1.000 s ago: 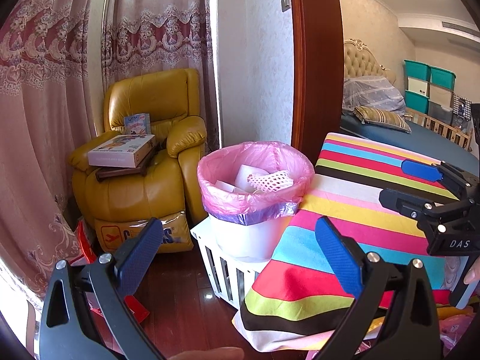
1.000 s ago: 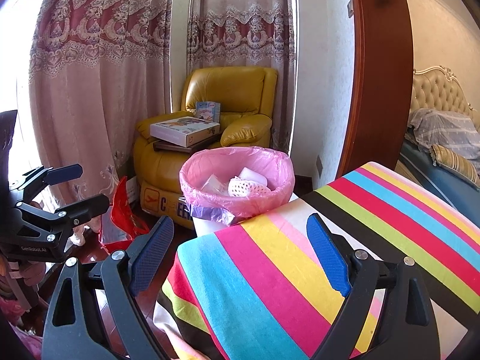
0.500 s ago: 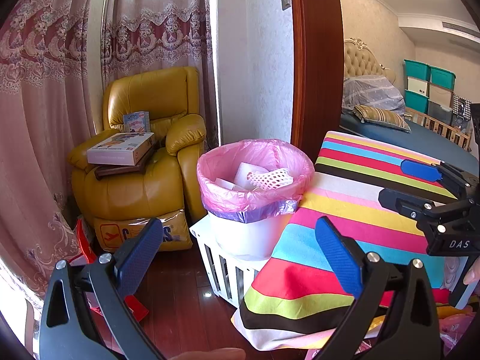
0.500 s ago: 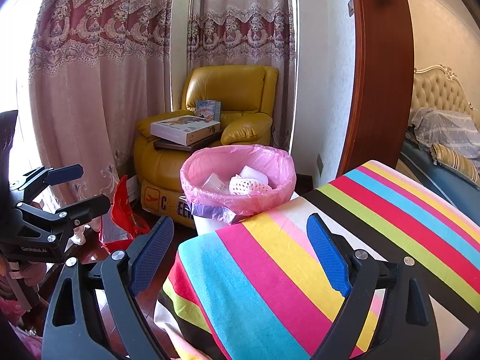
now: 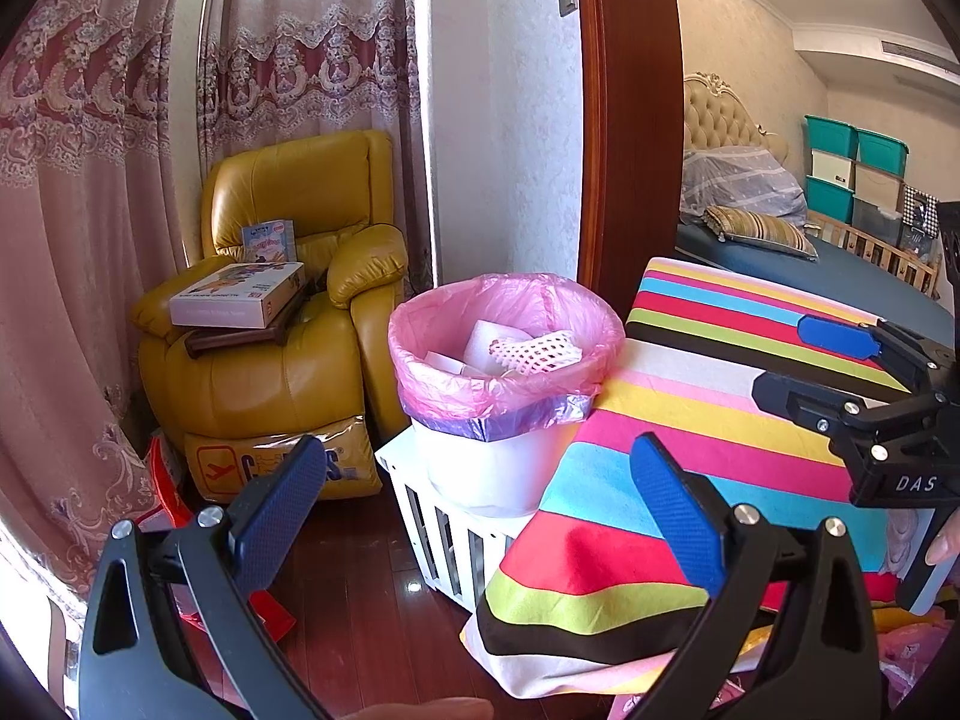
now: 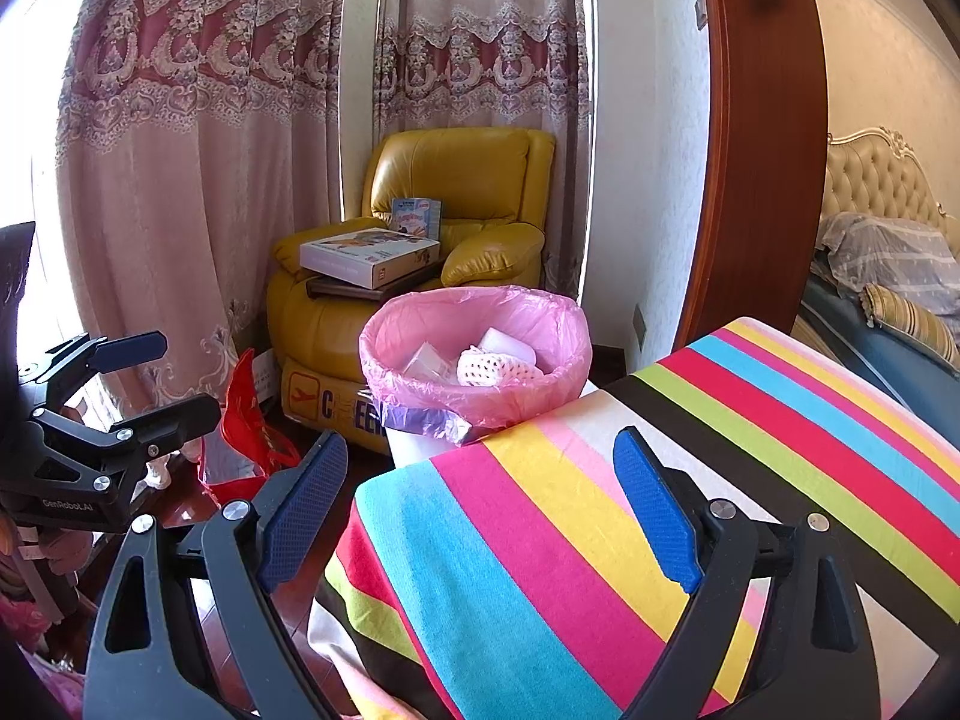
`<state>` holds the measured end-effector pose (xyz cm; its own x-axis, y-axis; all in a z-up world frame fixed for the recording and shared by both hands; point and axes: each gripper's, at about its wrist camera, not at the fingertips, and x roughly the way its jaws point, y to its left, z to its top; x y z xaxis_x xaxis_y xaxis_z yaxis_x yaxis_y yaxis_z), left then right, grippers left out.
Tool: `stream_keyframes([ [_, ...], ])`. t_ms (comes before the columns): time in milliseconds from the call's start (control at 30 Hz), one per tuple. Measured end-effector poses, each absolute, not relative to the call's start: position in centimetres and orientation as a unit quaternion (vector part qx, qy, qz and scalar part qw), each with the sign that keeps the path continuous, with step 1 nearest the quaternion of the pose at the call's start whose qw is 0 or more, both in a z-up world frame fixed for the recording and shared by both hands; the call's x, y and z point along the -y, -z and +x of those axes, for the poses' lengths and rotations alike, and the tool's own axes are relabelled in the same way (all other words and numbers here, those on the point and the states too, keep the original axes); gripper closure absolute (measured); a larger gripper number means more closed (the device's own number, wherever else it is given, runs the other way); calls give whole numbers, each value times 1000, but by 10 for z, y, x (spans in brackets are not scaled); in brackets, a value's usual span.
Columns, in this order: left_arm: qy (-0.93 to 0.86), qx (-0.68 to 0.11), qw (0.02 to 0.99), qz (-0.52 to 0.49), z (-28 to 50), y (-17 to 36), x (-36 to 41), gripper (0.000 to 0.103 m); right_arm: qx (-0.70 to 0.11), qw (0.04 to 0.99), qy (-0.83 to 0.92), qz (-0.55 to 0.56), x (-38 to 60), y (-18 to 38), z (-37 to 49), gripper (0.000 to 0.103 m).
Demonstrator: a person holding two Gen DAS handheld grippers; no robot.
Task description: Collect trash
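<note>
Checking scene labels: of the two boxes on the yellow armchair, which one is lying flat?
The large white box lies flat on a dark tray across the armrests. The small blue box behind it stands upright against the backrest.

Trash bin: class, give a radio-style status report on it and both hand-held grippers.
Left hand-held gripper open, empty. Right hand-held gripper open, empty. Trash bin upright, pink bag, foam net inside. Striped cloth beside it.

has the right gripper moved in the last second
Barely. In its own view the pink-lined bin sits almost where it did, slightly right and higher, so the right gripper drifted little.
</note>
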<state>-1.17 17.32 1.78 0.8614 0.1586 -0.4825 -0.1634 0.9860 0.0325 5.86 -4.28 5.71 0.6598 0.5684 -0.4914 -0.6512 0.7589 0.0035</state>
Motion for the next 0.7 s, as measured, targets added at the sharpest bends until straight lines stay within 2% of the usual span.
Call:
stream_keyframes([
  [700, -83, -248, 965, -4, -9, -16, -172, 5, -240, 907, -335, -86, 41, -54, 57, 19],
])
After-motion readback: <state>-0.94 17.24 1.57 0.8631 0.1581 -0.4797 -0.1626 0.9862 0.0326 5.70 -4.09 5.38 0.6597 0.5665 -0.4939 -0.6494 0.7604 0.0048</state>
